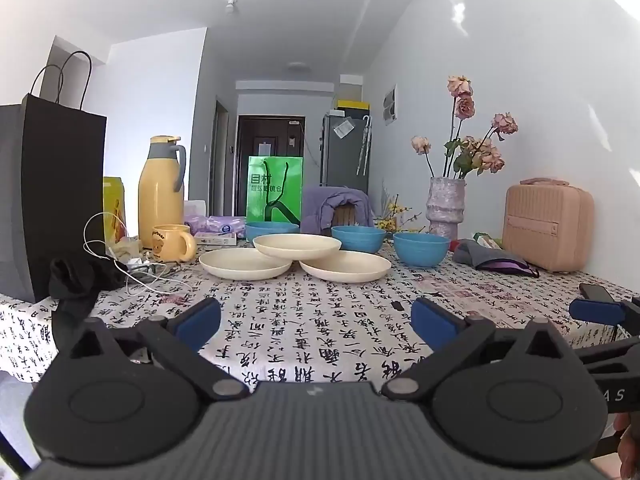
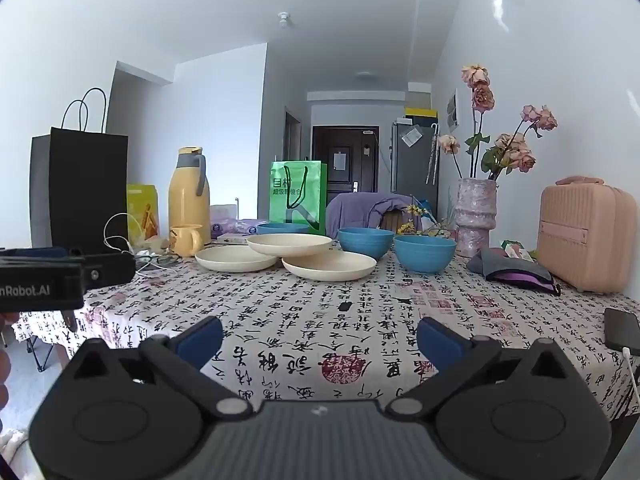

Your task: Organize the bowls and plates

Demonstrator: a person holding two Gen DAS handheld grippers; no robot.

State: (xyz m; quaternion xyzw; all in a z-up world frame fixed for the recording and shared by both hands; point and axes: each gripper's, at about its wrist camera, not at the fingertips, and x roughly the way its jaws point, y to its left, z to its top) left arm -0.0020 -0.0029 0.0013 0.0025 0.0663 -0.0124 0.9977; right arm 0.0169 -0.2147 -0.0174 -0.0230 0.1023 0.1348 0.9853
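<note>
Left side of table (image 1: 280, 320): a black paper bag (image 1: 48, 200), a yellow thermos (image 1: 160, 192) and a yellow mug (image 1: 172, 242) stand together with loose white cable (image 1: 120, 268), apparently pushed aside to leave the middle free for the dishes

Centre: three cream plates sit in a loose cluster. The left plate (image 1: 245, 263) and the right plate (image 1: 345, 266) lie flat on the cloth; the middle plate (image 1: 297, 246) rests across both their rims, bridging them rather than nested, so the pile is not yet a proper stack

Behind and to the right: three blue bowls, each standing alone. The rear bowl (image 1: 272, 230) is partly hidden by the plates, the middle bowl (image 1: 359, 238) stands just behind the right plate, and the right bowl (image 1: 421, 249) is nearest the vase (image 1: 446, 208) of dried roses. None is nested

Far right: a pink case (image 1: 546, 228) against the wall

Grippers: left gripper (image 1: 316, 318) and right gripper (image 2: 320, 338) are both held over the near edge of the table, well short of the dishes, jaws spread wide with nothing between them. Judged as a ready posture; sorting has not begun
</note>
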